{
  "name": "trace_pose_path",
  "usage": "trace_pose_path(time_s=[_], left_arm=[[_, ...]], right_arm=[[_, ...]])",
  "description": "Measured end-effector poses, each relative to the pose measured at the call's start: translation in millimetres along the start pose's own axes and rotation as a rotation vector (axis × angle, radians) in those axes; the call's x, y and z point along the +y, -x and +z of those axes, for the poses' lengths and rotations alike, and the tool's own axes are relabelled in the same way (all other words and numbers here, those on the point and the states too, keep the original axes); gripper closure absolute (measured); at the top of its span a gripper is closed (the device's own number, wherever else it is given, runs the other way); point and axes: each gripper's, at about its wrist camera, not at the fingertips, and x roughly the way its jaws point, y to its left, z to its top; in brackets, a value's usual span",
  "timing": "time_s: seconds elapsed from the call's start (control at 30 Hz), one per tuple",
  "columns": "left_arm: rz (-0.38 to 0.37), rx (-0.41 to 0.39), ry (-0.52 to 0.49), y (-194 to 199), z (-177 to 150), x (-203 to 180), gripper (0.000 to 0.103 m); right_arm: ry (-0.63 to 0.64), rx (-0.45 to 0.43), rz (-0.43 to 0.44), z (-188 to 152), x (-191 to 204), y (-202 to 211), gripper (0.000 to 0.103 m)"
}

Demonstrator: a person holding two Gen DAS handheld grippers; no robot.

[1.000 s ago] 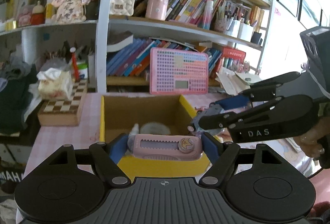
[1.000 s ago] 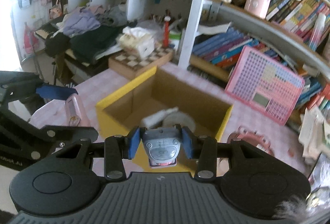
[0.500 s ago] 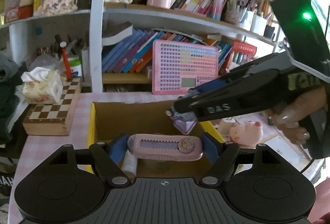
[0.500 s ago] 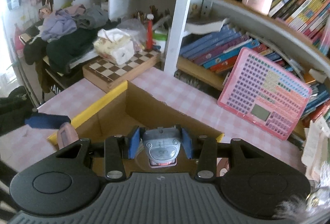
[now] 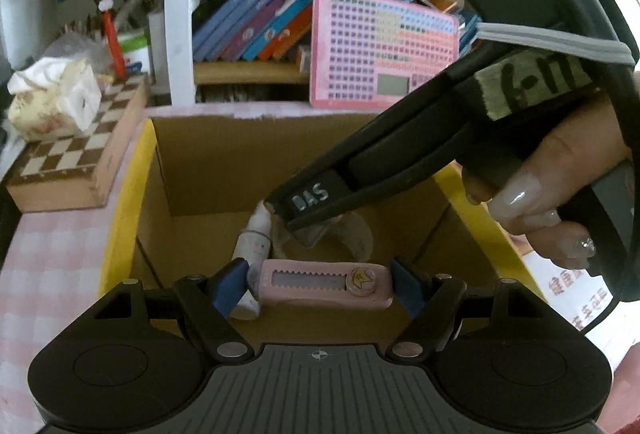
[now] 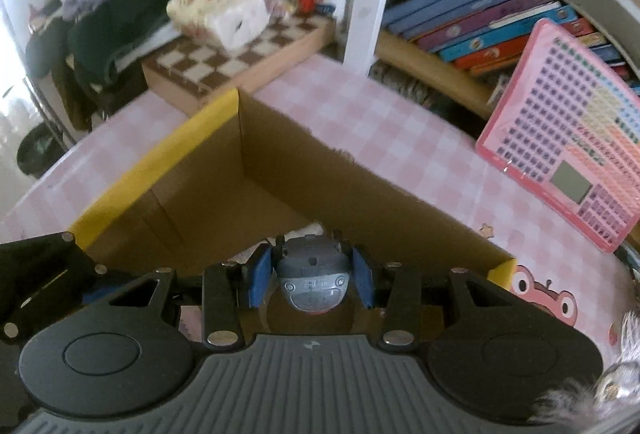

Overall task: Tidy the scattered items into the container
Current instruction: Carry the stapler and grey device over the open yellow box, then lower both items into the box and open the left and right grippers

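**A:** Eyes on the cardboard box [image 5: 208, 162], yellow-rimmed, sitting on the pink checked bench [image 6: 380, 122]. What's in it?

**B:** A small white bottle [image 5: 254, 246] lying on the box floor, and just beside it a pale roll of tape [image 5: 360, 234]. Both are low in the middle of the box.

**A:** And the left gripper [image 5: 320, 284]?

**B:** Its blue-padded jaws pinch a pink utility knife [image 5: 324, 284] end to end, held crosswise over the near part of the box, above the bottle's lower end.

**A:** The right gripper [image 6: 312, 276]?

**B:** Jaws clamped on a small grey gadget [image 6: 312, 280] with a rounded face and a touch of red beneath it. In the left wrist view that same gripper reaches down into the box from the right, its tip close to the bottle's cap and the tape roll; a hand [image 5: 552, 194] with long pale nails grips its handle.

**A:** Touching the bottle?

**B:** Can't tell; they overlap in the view.

**A:** Around the box?

**B:** A pink keypad toy [image 6: 572, 138] leans against the bookshelf [image 5: 256, 30] behind it. To the left, a wooden chessboard [image 6: 236, 62] carries a tissue pack [image 6: 220, 14]. On the bench by the box's right corner, a pink cartoon frog print [image 6: 544, 298].
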Motion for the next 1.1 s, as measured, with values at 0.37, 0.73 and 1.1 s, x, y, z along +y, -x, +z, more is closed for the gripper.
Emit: trace_pose_path(time_s=[0.37,0.73,1.1], left_arm=[[0.003,0.051,0.004,-16.6,-7.7,-2.5,0.025],[0.016,0.059,0.006,-21.9,-10.0,-0.7,0.024],[0.027,-0.047,-0.03,7.6,-5.3,-6.4,0.023]], right_arm=[[0.001,0.043,0.019,0.6,-7.1,-24.3,0.062],[-0.029,0.058,0.021,-5.8,-12.2,-34.3,0.062],[-0.07,-0.019,0.017,-7.5,-15.0,-1.3,0.051]])
